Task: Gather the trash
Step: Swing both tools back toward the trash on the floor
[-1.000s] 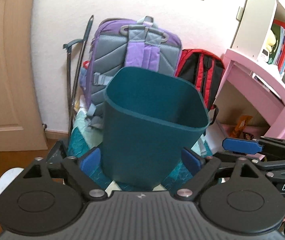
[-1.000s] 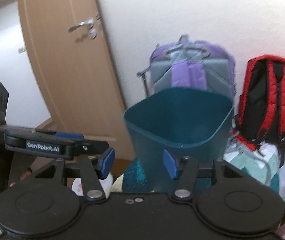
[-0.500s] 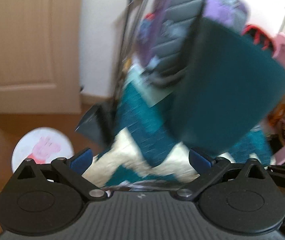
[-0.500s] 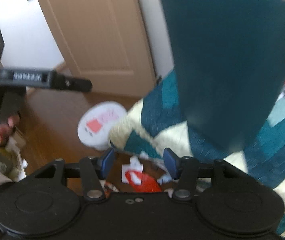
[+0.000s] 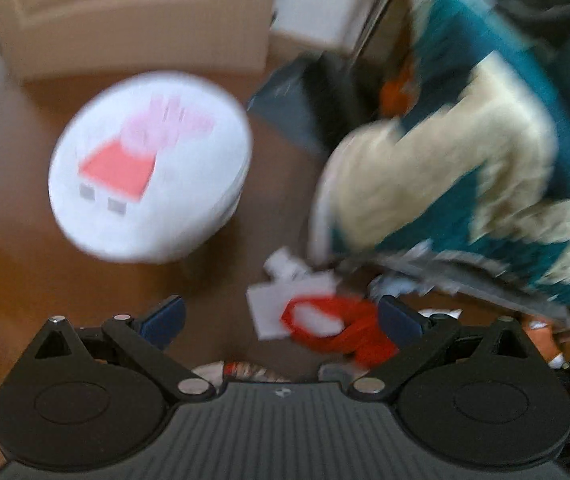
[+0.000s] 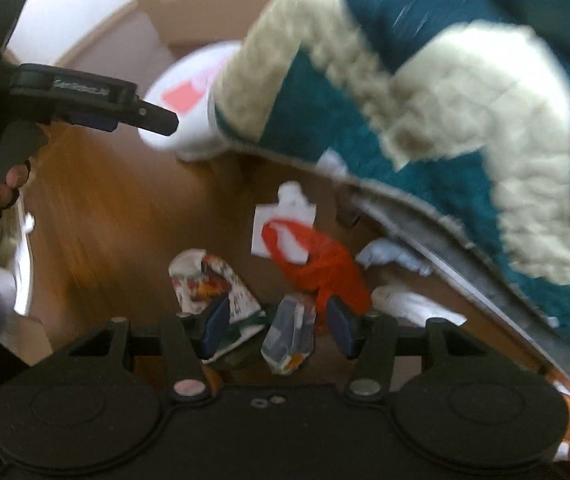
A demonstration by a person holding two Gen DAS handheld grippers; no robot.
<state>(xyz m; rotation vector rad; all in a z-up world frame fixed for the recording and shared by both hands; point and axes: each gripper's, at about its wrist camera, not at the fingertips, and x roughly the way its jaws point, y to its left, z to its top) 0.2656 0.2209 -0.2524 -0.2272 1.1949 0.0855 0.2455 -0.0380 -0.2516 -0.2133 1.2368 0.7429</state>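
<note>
Though blurred by motion, shows a teal and cream quilt (image 6: 425,92) filling the far right, draped over an edge and overhanging the brown wooden floor (image 5: 13,264). Behind, far left, a pale wooden door (image 5: 125,12). Near the quilt's left edge, a round white stool (image 5: 149,164) with a pink cartoon print. Beneath the quilt's overhang, scattered trash: a white card (image 6: 285,224) partly covered by a red plastic bag (image 6: 325,264), crumpled white tissue (image 6: 397,258) to the right, tucked close under the overhang, a printed wrapper (image 6: 209,280) to the left, and a small clear wrapper (image 6: 291,328) nearest. Right gripper (image 6: 279,322) spread apart, empty, straddling the clear wrapper from above; contact cannot be told. Left gripper (image 5: 281,318) wide apart, empty, hanging over the card and red bag.
</note>
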